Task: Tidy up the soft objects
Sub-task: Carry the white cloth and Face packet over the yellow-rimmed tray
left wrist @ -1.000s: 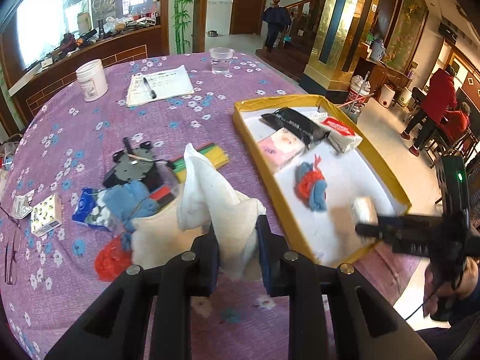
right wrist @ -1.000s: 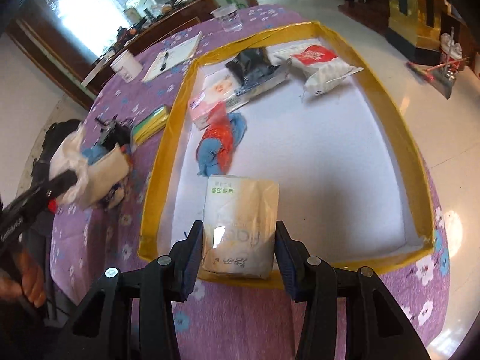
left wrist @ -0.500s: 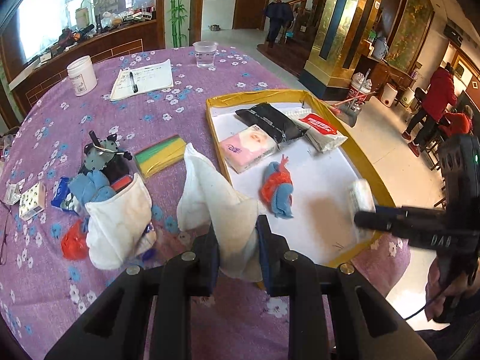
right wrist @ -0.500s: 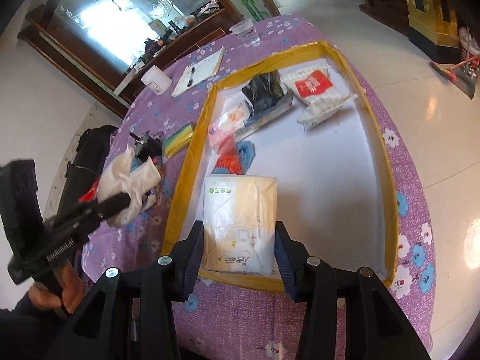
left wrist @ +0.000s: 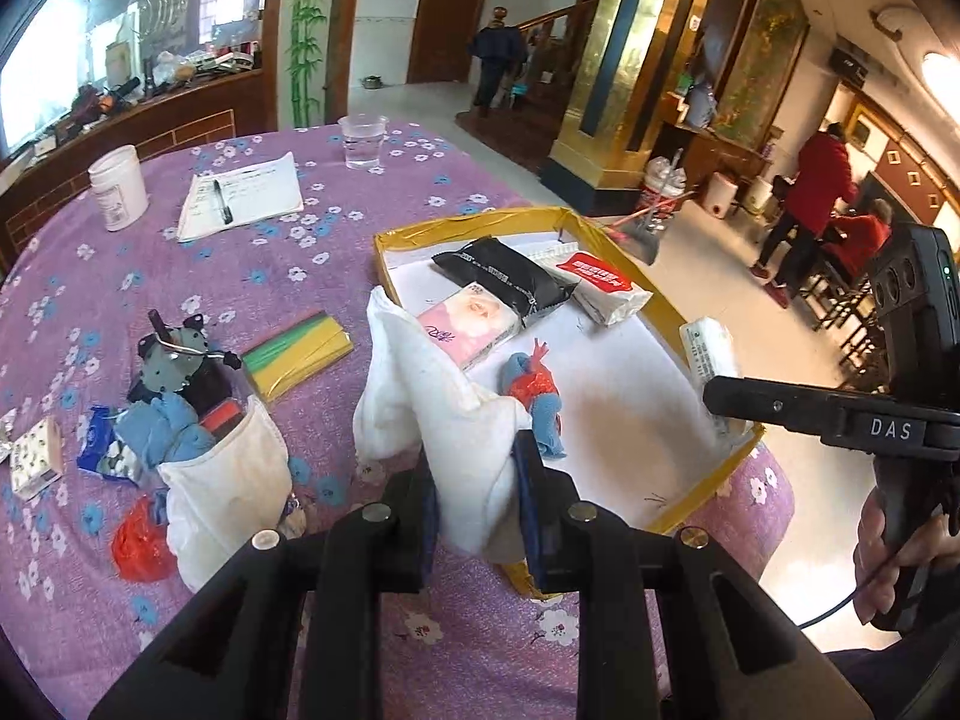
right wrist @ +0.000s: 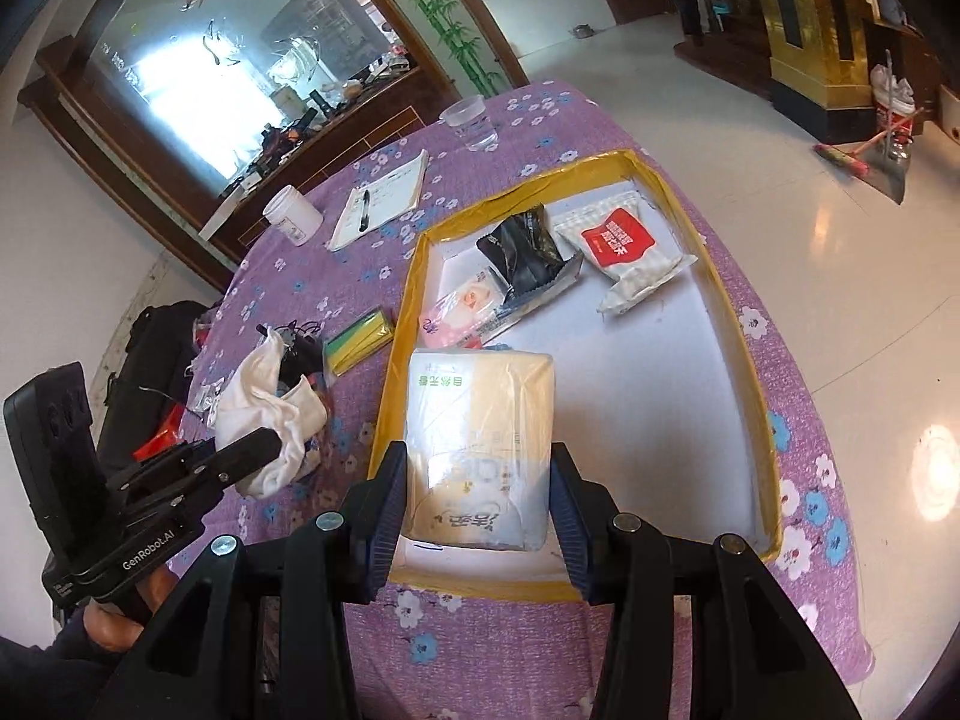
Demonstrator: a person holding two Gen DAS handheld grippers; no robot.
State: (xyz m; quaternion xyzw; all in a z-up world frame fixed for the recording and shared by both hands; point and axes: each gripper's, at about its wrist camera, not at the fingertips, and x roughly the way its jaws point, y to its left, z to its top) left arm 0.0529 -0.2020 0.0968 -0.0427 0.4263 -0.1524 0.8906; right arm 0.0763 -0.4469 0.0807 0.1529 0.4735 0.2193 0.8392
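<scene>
- Left claw (left wrist: 474, 480) pinched on one white cloth (left wrist: 432, 396), tray (left wrist: 708, 483) just ahead.
- Right claw (right wrist: 480, 486) clamps one tissue pack (right wrist: 477, 432) above the tray's near end.
- Beyond it: three packets, one toy (left wrist: 537, 399).

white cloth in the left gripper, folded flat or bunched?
Bunched. The white cloth hangs in loose crumpled folds, pinched at its lower part by the left gripper, with one corner sticking up and nothing laid flat.

Restaurant or hotel dining hall. Round table (left wrist: 252, 276) under purple floral cloth; beyond it a gold-clad pillar (left wrist: 606, 60), wooden staircase (left wrist: 540, 30) and mirrored sideboard (right wrist: 198, 66); right of the pillar, people seated at wooden chairs (left wrist: 840, 240).
</scene>
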